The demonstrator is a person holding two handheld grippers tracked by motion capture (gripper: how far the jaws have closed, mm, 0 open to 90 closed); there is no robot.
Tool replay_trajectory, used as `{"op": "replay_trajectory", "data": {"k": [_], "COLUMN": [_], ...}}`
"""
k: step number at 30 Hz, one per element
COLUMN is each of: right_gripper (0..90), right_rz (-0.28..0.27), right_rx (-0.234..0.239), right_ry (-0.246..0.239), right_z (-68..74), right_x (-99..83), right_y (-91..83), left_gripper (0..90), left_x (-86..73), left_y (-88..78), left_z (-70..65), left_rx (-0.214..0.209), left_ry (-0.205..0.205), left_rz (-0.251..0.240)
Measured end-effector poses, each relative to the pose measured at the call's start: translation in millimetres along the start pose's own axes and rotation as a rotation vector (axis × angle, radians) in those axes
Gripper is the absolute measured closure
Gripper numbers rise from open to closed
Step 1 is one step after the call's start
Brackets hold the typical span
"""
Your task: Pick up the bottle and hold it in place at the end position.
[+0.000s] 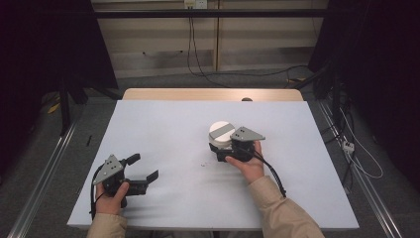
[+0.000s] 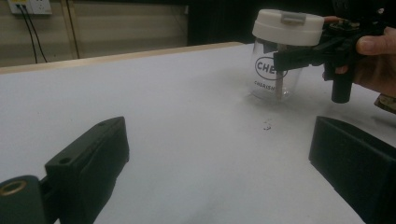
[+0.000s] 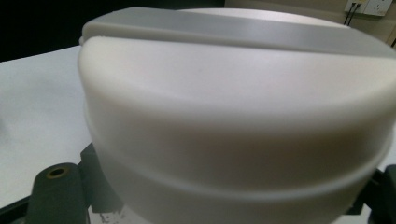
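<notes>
my left gripper rests near the table's front left corner, jaws spread apart with nothing between them. toward the table's middle, my right gripper is clamped around the clear jar under its white lid; the jar stands upright.

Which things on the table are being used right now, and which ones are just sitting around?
Being used:
- clear plastic jar with a white lid, standing on the table
- right claw, shut around the jar just under its lid

Just sitting around:
- left claw, open, holding nothing
- small dark crumbs on the white table cover
- black cables on the floor behind
</notes>
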State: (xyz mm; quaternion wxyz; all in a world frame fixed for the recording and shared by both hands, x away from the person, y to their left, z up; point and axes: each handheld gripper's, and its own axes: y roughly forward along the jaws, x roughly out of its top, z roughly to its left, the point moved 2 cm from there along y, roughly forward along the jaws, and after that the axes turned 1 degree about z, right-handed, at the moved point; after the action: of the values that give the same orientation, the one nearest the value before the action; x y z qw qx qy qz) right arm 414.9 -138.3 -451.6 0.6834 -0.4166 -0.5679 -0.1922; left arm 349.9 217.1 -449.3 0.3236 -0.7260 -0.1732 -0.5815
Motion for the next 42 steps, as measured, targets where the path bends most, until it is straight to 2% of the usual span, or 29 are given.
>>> {"op": "replay_trajectory", "data": {"k": [13,42], "right_gripper": [18.3,18.3], "right_rz": [0.004,-0.005], "right_rx": [0.013,0.026], "right_ry": [0.001,0.001], "right_z": [2.6,4.7], "right_x": [1.0,4.9], "right_y": [11.6,23.5], "left_gripper": [4.7,4.7], "left_x": [-0.2,-0.7], "left_y": [0.0,0.4], "left_z": [0.5,0.5], "left_rx": [-0.003,-0.004], "left_ry": [-0.004,-0.007], "left_rz": [-0.003,-0.003]}}
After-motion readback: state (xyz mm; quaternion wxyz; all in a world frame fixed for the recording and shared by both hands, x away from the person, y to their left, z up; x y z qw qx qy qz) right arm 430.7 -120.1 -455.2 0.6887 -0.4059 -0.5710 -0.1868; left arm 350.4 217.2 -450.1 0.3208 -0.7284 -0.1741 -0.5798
